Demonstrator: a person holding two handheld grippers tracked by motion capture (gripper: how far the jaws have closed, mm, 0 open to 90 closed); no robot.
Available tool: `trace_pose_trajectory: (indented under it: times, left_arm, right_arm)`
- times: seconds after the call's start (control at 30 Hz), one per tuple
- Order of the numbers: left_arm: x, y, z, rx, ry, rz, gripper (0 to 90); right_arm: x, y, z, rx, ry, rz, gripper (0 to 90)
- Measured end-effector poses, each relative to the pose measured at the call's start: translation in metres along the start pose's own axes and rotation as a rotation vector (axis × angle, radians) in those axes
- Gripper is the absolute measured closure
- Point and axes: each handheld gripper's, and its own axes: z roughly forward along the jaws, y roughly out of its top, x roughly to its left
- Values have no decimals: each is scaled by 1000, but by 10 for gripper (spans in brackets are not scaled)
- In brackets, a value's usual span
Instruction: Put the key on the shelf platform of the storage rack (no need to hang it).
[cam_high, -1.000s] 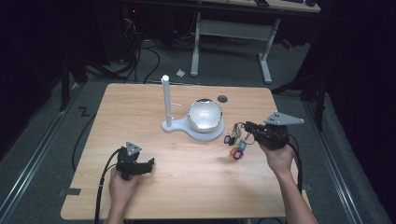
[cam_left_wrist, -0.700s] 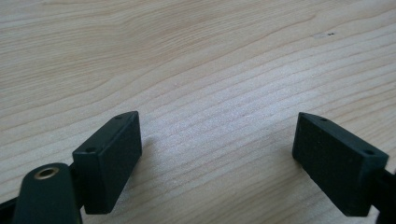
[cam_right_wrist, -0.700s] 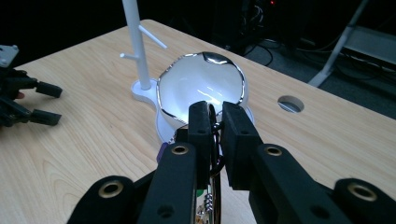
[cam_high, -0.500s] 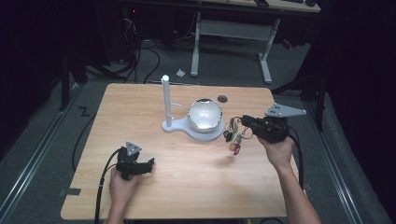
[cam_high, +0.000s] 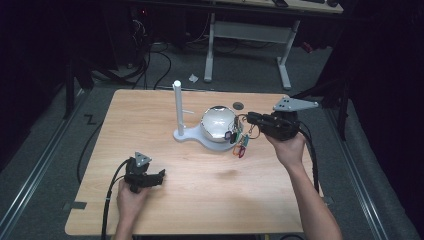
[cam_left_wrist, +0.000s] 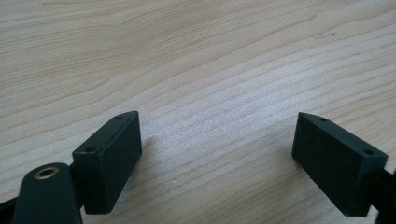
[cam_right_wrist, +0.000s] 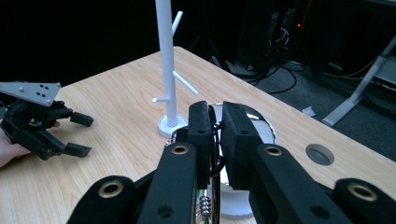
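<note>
Dangling lengthwise beside the shiny round dome (cam_high: 219, 122), a bunch of coloured key rings (cam_high: 239, 143) hangs clenched in the right tool (cam_high: 251, 118); the left tool (cam_high: 159, 176) rests released on the woodgrain worktop (cam_high: 210, 200).

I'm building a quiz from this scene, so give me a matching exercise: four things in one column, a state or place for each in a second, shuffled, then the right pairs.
Things:
1. left tool
2. right tool
3. white peg stand
4. shiny dome

States or places:
A. upright on the table, with side pegs
B. jaws wide apart, low over bare wood
C. on the white base beside the stand
D. shut on a key ring with coloured tags hanging under it

Pairs: 1-B, 2-D, 3-A, 4-C
</note>
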Motion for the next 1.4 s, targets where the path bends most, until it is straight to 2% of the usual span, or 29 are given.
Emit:
trace_pose_trajectory:
  times: [0.23, 0.43, 0.9, 1.17, 1.4]
  left_arm:
    - [1, 0, 0, 0, -5, -4, 164]
    - [5, 0, -1, -13, -36, -31, 164]
    - [3, 0, -1, -10, -21, -23, 174]
    - [3, 0, -1, -7, -22, -20, 172]
    - [3, 0, -1, -8, -21, -18, 170]
  right_arm:
    - [-1, 14, 9, 5, 3, -10, 832]
    - [-6, 28, 19, 4, -3, -13, 832]
    - [-13, 49, 49, 10, -21, -1, 832]
    - [-16, 54, 65, 26, -40, -1, 831]
    - [-21, 47, 84, 53, -58, 9, 831]
